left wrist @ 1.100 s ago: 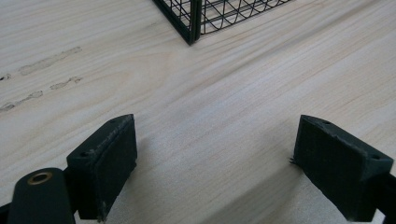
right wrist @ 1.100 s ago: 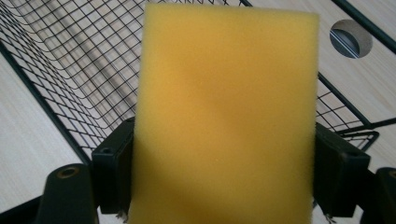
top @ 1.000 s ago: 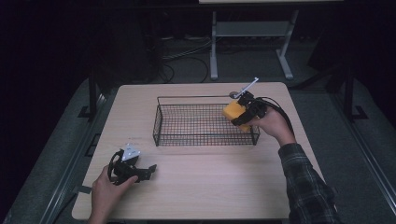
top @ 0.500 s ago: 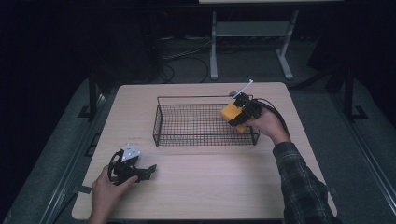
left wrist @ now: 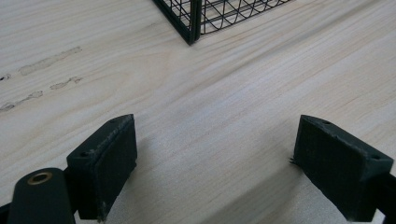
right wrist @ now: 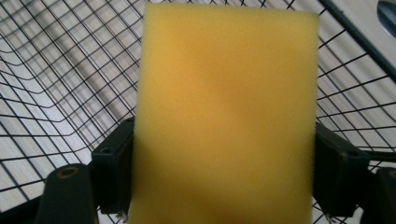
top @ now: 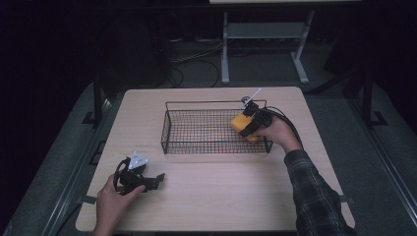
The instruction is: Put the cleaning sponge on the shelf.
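Over wire basket (top: 196, 130), right tongs (top: 244, 127) clamp yellow sponge (top: 240, 121) between both pads.

Sponge (top: 240, 121) in basket (top: 196, 104), probably right end.

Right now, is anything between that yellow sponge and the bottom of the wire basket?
Nothing visible. The right gripper holds the yellow sponge over the right end of the wire basket, and the mesh floor around it looks bare.

The sponge (right wrist: 224, 116) is looking like soft, matt yellow foam — finely porous. The basket (top: 196, 105) is showing thin black wire mesh; the table (left wrist: 210, 107) — pale, smooth-grained wood.
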The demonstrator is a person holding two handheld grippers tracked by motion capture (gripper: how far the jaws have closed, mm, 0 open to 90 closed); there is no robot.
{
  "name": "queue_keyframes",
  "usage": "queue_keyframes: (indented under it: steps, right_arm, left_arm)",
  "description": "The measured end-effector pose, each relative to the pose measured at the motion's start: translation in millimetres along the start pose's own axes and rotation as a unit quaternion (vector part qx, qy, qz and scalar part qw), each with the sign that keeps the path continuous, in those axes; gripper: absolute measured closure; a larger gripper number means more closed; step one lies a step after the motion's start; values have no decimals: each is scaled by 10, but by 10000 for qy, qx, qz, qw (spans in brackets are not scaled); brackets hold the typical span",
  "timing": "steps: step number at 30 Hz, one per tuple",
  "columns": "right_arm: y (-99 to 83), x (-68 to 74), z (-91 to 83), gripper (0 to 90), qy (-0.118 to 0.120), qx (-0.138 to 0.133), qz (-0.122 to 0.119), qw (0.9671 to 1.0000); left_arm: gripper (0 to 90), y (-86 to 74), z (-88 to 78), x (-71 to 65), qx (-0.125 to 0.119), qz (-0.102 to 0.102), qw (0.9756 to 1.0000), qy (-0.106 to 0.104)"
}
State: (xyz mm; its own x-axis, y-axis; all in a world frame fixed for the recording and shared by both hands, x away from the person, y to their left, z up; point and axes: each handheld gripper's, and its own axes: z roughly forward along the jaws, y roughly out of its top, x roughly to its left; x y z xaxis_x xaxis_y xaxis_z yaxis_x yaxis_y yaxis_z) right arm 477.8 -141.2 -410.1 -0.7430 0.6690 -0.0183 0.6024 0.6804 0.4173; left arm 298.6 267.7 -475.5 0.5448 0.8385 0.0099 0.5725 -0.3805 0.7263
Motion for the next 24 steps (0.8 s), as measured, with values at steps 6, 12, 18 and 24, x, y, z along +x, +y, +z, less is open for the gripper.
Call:
queue_keyframes:
  steps: [6, 12, 18, 24]
  right_arm:
    - [-2, 6, 41, 222, -12, 75, -41, 10000]
    - [-3, 16, 93, 222, 12, 155, -43, 9999]
    - [-28, 8, 130, 222, 25, 203, -1, 9998]
    - [-33, 7, 138, 219, 39, 199, 7, 9998]
  left_arm:
    - [126, 0, 0, 0, 0, 0, 10000, 0]
    - [126, 0, 0, 0, 1, 0, 10000, 0]
    - [126, 0, 0, 0, 0, 0, 10000, 0]
    - [126, 0, 0, 0, 1, 0, 10000, 0]
